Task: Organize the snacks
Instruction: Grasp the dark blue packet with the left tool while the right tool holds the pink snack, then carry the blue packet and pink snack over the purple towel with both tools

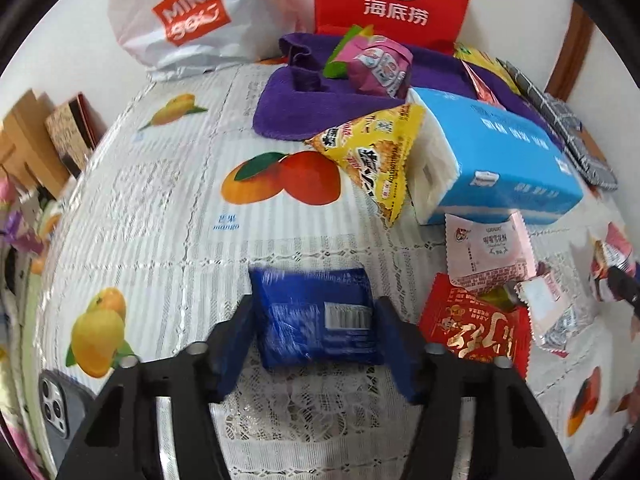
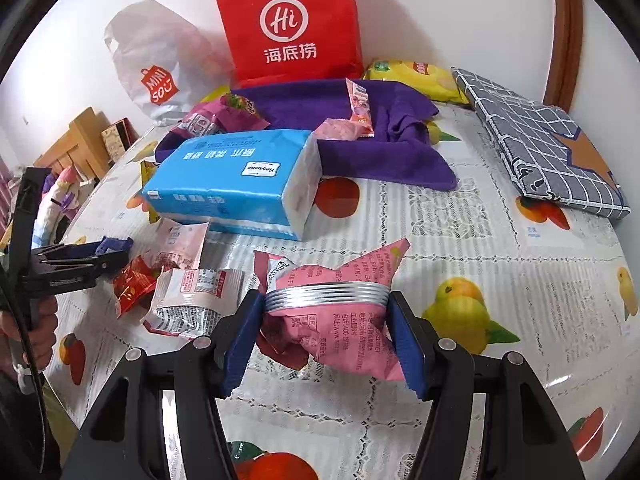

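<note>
A blue snack packet [image 1: 312, 332] with a barcode lies on the fruit-print tablecloth [image 1: 168, 208]. My left gripper [image 1: 314, 312] is shut on it, one blue pad against each side. In the right wrist view, that gripper [image 2: 116, 250] shows at the left edge with a hand behind it. My right gripper [image 2: 326, 304] is shut on a puffy pink snack packet [image 2: 344, 332] with a silver ribbed band, held just above the cloth. Loose snacks lie between the two grippers: a red packet [image 1: 476, 328], a pale pink packet [image 1: 488, 252] and a silver-white packet [image 2: 192, 300].
A blue tissue pack [image 1: 500, 160] sits mid-table, with a yellow snack packet [image 1: 376, 156] leaning on it. Behind lie a purple towel [image 2: 360, 148] holding snacks, a red paper bag [image 2: 288, 24] and a white shopping bag [image 1: 188, 16]. A checked cloth [image 2: 552, 152] lies far right and a phone [image 1: 60, 412] near left.
</note>
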`<act>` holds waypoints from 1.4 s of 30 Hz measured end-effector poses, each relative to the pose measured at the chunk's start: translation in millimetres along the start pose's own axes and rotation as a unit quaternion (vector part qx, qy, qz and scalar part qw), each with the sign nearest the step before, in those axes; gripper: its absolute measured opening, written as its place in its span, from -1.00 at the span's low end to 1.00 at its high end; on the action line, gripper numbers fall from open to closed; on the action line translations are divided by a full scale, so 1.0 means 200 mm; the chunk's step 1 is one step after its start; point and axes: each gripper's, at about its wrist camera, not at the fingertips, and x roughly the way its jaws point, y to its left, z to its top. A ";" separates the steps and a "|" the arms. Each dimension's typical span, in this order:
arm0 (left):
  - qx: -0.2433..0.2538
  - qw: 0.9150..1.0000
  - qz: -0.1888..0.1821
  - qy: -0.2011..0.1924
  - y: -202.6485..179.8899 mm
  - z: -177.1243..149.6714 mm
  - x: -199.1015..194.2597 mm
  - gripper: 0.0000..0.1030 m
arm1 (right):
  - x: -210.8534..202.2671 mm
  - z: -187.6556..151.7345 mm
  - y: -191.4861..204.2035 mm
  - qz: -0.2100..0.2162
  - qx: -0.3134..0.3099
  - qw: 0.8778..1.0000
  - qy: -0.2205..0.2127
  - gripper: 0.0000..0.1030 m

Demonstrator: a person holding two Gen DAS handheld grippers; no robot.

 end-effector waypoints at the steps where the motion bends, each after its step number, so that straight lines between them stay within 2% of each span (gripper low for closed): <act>1: 0.003 1.000 -0.004 -0.002 0.00 0.00 0.00 -0.09 | 0.00 0.00 0.00 0.000 -0.001 1.000 0.001 0.20; 5: 0.010 1.000 -0.023 -0.010 0.00 0.00 -0.02 -0.32 | 0.01 0.00 0.01 -0.002 -0.004 1.000 0.001 0.20; 6: 0.008 0.999 -0.034 -0.010 0.00 0.01 -0.02 -0.57 | 0.01 0.00 0.01 -0.001 -0.003 1.000 0.000 0.20; 8: 0.001 0.999 -0.052 -0.009 0.02 0.01 -0.03 -0.68 | 0.01 0.00 0.02 -0.001 -0.004 1.000 0.001 0.20; 17: 0.000 0.997 -0.074 -0.019 0.03 0.03 -0.08 -0.70 | 0.00 0.02 0.04 0.001 -0.007 1.000 -0.004 0.20; 28: -0.008 0.994 -0.093 -0.054 0.00 0.18 -0.21 -0.70 | -0.10 0.11 0.07 0.004 -0.013 0.999 -0.033 0.20; 34: -0.014 0.992 -0.101 -0.079 -0.03 0.32 -0.26 -0.70 | -0.14 0.23 0.09 0.003 -0.017 0.998 -0.054 0.20; 36: -0.013 0.991 -0.099 -0.087 -0.04 0.37 -0.27 -0.70 | -0.15 0.30 0.10 -0.011 -0.025 0.998 -0.063 0.20; 42: -0.013 0.989 -0.094 -0.112 -0.05 0.53 -0.29 -0.69 | -0.14 0.49 0.08 -0.013 -0.018 0.997 -0.077 0.20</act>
